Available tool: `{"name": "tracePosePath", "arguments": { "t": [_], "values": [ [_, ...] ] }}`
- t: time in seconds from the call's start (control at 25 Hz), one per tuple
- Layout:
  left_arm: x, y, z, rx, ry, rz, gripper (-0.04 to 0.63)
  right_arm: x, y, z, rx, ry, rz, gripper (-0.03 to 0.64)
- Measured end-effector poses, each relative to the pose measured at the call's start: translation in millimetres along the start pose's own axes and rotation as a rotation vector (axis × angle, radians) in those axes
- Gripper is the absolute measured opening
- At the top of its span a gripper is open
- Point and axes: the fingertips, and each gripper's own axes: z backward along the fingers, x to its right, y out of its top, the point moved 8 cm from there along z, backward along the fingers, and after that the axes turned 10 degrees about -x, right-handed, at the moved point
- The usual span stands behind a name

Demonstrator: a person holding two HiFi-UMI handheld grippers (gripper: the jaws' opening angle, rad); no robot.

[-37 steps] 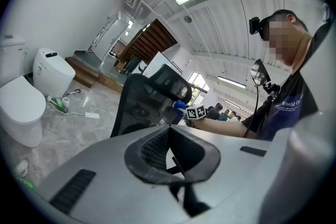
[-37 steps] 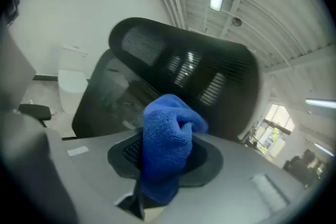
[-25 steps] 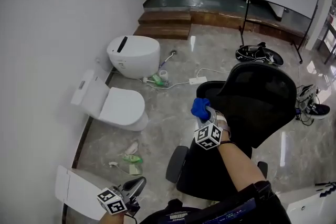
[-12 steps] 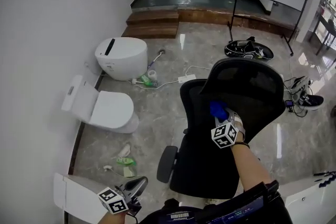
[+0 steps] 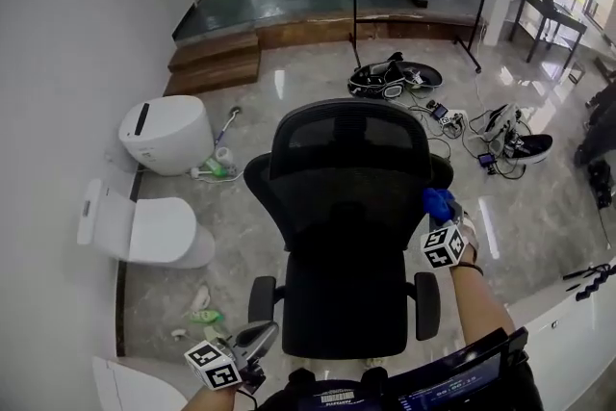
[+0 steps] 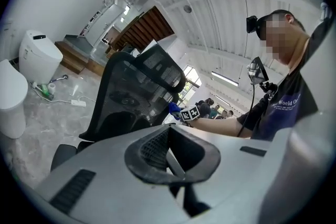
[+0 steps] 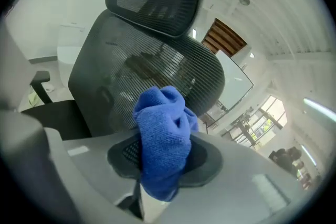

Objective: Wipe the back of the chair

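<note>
A black mesh office chair (image 5: 346, 197) with a headrest (image 5: 348, 132) stands in the middle of the head view. My right gripper (image 5: 441, 218) is shut on a bunched blue cloth (image 5: 437, 202) at the right edge of the backrest. Whether the cloth touches the mesh I cannot tell. In the right gripper view the blue cloth (image 7: 163, 139) fills the jaws, close to the mesh backrest (image 7: 142, 71). My left gripper (image 5: 252, 342) hangs low at the bottom left, shut and holding nothing. Its own view shows the chair (image 6: 131, 92) from the side.
Two white toilets (image 5: 144, 231) (image 5: 162, 132) stand by the left wall, with bottles (image 5: 202, 313) on the floor near them. Wooden steps (image 5: 217, 63) rise at the back. Cables, gear (image 5: 393, 77) and shoes (image 5: 510, 144) litter the floor at the right. A white counter (image 5: 568, 322) is at the bottom right.
The right gripper has carried the blue cloth from the chair's left edge, across the backrest, to its right edge. The head view has swung right. The left gripper stays low.
</note>
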Motion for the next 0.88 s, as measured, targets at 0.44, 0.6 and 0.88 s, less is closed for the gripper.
{"name": "tracePosePath", "arguments": {
  "t": [0.44,0.6,0.88],
  "values": [
    [-36,-21,79,0.055,0.099,0.029,0.006,-223,159,22,0.296,0.293,0.29,0.126],
    [-54,-41,141,0.092,0.184,0.06,0.006,-303,229,36,0.383,0.354,0.36,0.126],
    [-78,-73,203,0.12,0.276,0.115,0.006,-360,267,10,0.338,0.373,0.352,0.126]
  ]
}}
